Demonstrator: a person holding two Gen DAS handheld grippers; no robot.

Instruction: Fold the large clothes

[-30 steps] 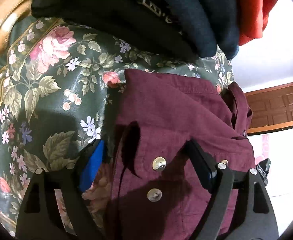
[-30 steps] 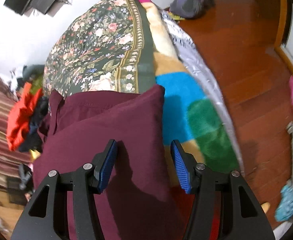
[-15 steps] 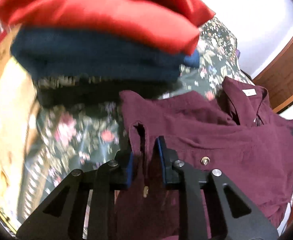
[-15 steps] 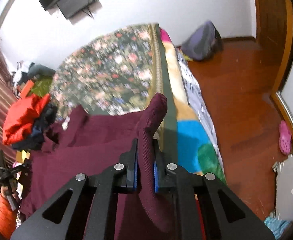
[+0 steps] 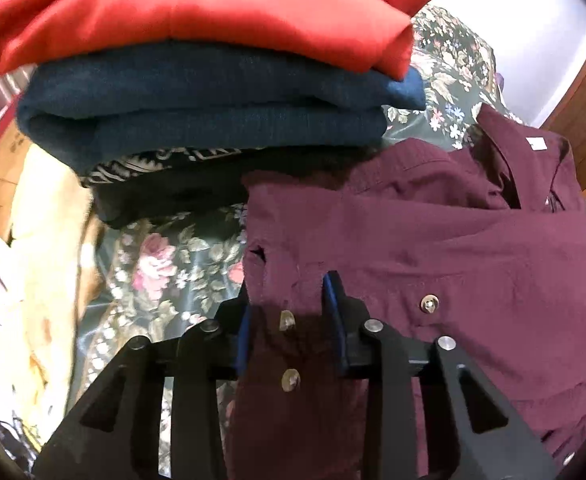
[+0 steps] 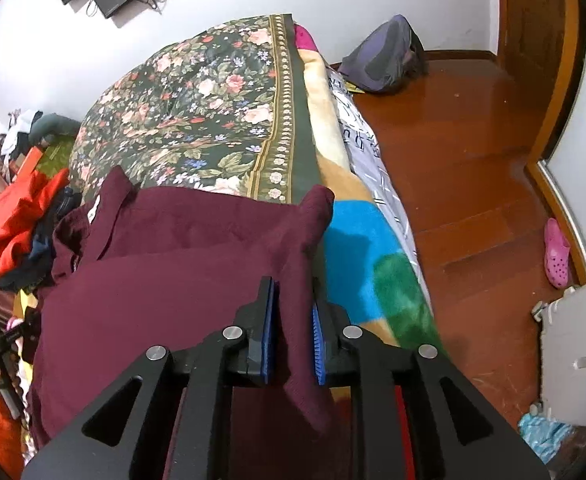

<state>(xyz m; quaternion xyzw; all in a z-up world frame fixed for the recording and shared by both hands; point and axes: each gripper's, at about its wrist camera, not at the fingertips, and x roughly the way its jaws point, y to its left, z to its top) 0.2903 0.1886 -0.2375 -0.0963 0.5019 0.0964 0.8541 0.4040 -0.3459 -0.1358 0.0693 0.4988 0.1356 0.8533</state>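
Note:
A maroon button-up shirt (image 5: 433, 240) lies partly folded on the floral bedspread (image 5: 165, 264). My left gripper (image 5: 289, 304) is shut on the shirt's buttoned cuff edge near its left side. The shirt's collar with a white label points to the upper right. In the right wrist view the same maroon shirt (image 6: 181, 264) spreads to the left, and my right gripper (image 6: 293, 320) is shut on a raised fold at its right edge, above the bed's side.
A stack of folded clothes, red (image 5: 197, 8) over navy (image 5: 213, 104) over a dark patterned piece, sits just behind the shirt. The floral bedspread (image 6: 197, 96) stretches away; a colourful blanket (image 6: 365, 248) hangs off the bed. Wooden floor (image 6: 473, 152), a bag and a pink shoe lie right.
Both grippers closed on the shirt: the left on the cuff edge, the right on the right-hand fold. The shirt's edges are now lifted, and the left view has swung toward the clothes stack.

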